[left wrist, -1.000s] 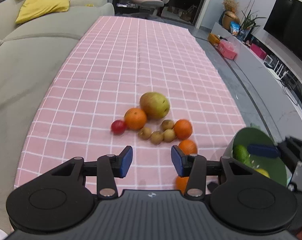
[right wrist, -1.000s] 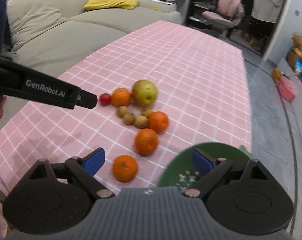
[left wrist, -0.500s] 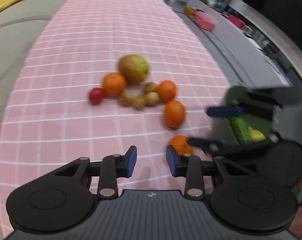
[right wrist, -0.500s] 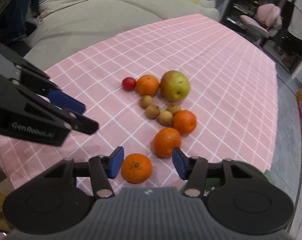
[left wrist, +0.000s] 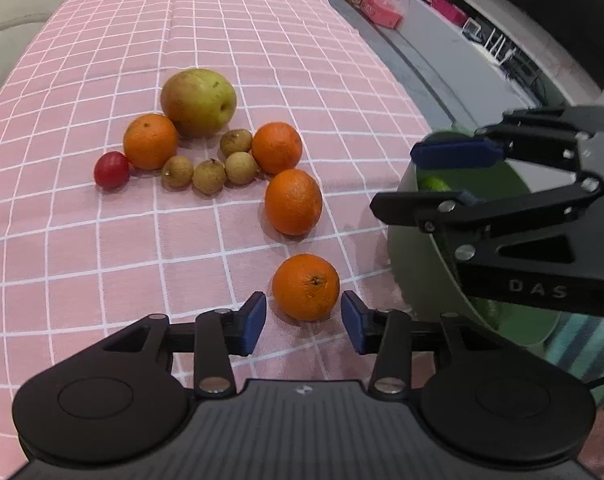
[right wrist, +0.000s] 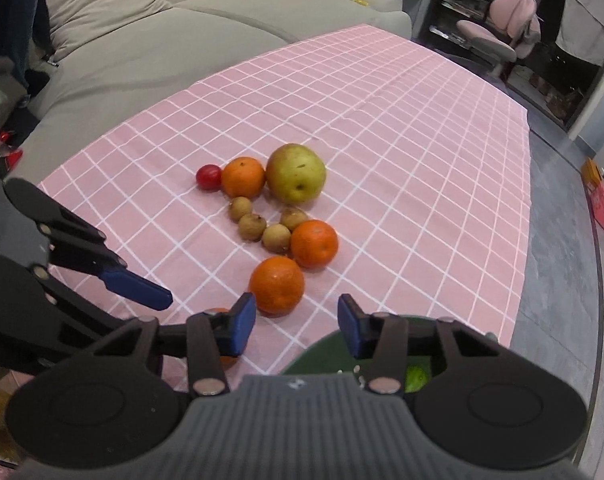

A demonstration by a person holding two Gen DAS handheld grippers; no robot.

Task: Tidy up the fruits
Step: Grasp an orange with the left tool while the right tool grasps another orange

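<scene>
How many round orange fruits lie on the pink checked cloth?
4: one beside the yellow-green pear, one right of the small brown fruits, one nearer, one between the open left gripper's fingers. None seems hidden.

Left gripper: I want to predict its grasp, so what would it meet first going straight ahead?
The left gripper is open, and the nearest orange sits just ahead between its fingers. It would probably meet that orange first.
</scene>
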